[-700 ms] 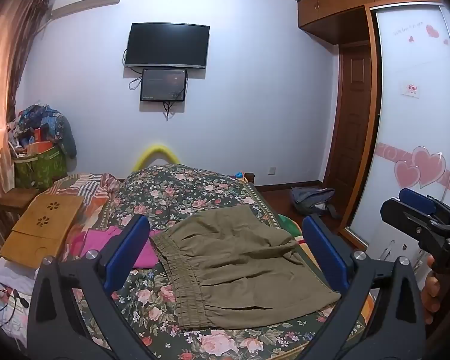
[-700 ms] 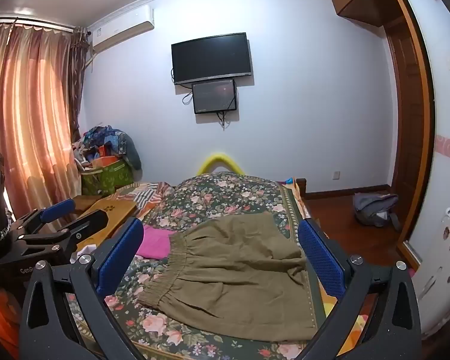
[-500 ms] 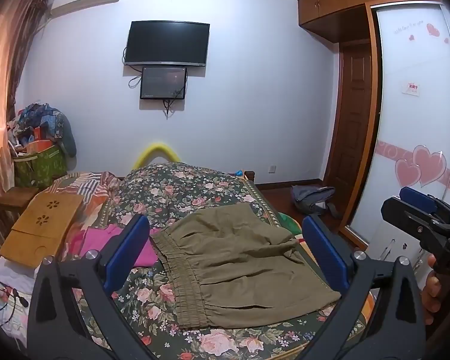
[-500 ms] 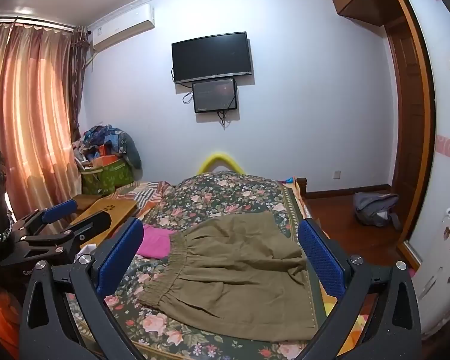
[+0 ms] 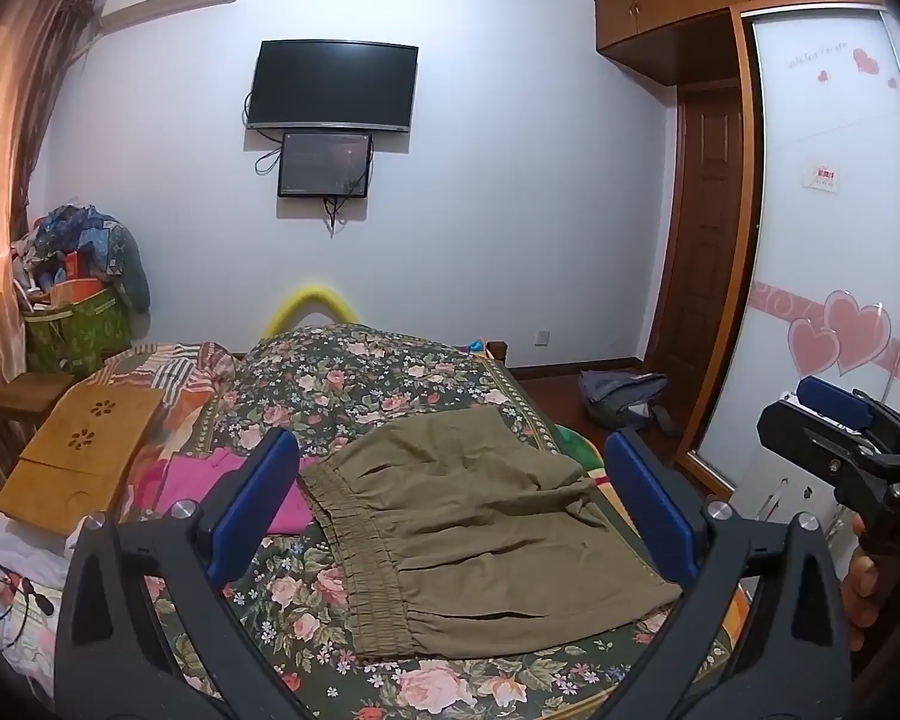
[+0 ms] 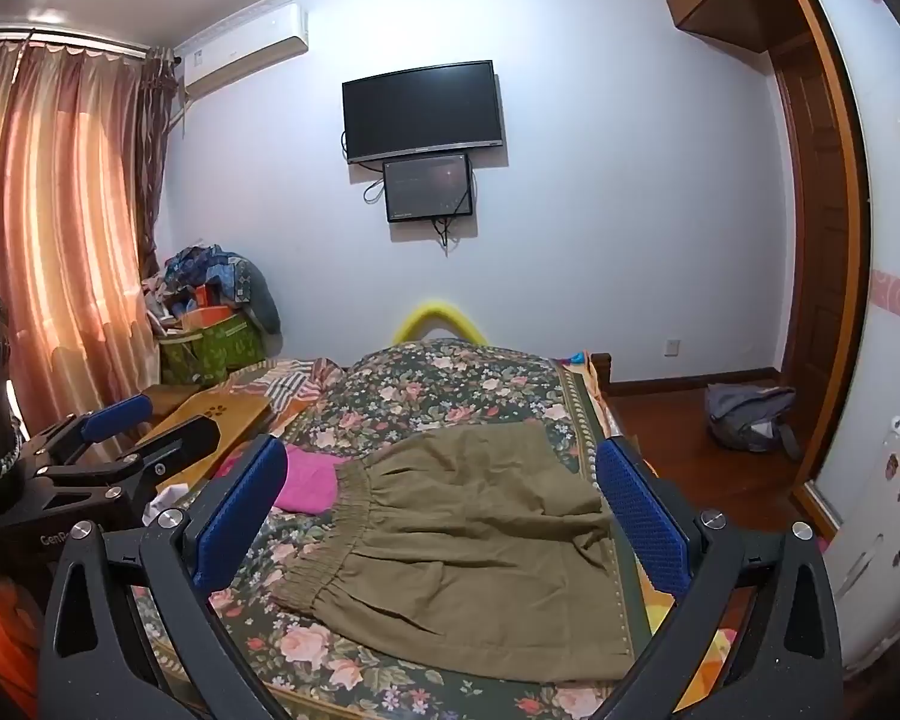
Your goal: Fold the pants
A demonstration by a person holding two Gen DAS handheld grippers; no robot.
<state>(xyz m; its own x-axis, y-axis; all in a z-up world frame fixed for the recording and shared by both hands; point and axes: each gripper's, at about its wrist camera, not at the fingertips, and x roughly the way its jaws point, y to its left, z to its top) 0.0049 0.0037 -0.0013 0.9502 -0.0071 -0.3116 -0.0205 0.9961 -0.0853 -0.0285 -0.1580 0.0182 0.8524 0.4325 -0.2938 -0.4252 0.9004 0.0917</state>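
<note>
Lying flat on a bed [image 5: 354, 384] covered with a dark floral bedspread, a pair of olive-green cloth pants [image 5: 486, 534] with a gathered elastic waistband is already doubled over, its waistband toward the left side of the bed and its fabric lightly creased. Both claws hang above the near end of the bed, apart from the cloth and tipped slightly downward toward it. The left claw [image 5: 450, 516], black-framed with blue pads, stands wide with nothing between its fingers; the right claw [image 6: 444, 522], of the same build, is likewise spread wide and carries nothing. Each appears at the edge of the other's view, and part of a person's hand [image 5: 864, 582] shows behind the right one. Just beside the waistband lies a bright pink folded cloth [image 5: 234, 492], and farther left sits a pale wooden lap tray with flower-shaped cut-outs [image 5: 84, 450]. On the white wall beyond the bed hangs a black flat-screen television [image 5: 333, 86] with a smaller dark screen [image 5: 324, 165] under it, and orange-pink curtains [image 6: 60, 228] cover the window at left.
</note>
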